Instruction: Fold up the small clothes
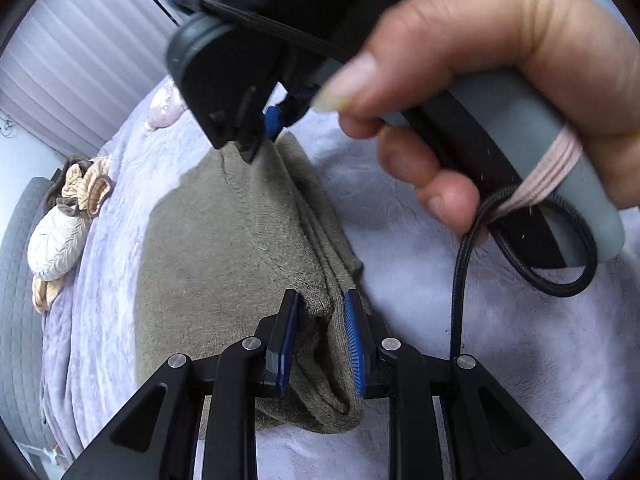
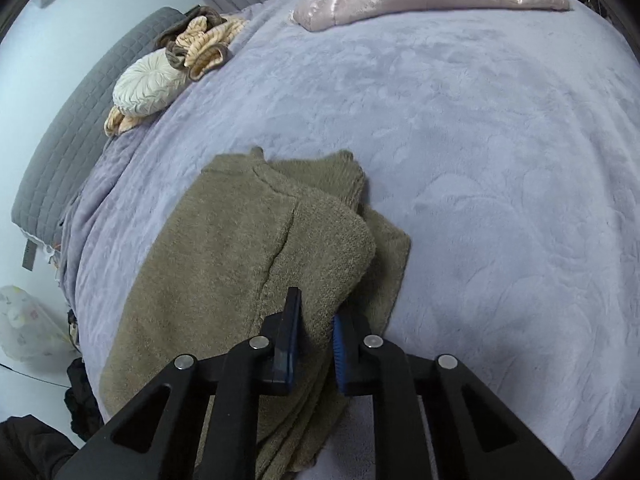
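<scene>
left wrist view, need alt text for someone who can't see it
Both grippers pinch the folded edge of an olive-green fleece garment on a lavender blanket: the left gripper near the camera, the right gripper, held in a hand, at the far end.

Lavender plush bedspread [image 2: 460, 128] — grey quilted headboard [image 2: 76, 136], pale pleated blinds [image 1: 76, 48]
</scene>
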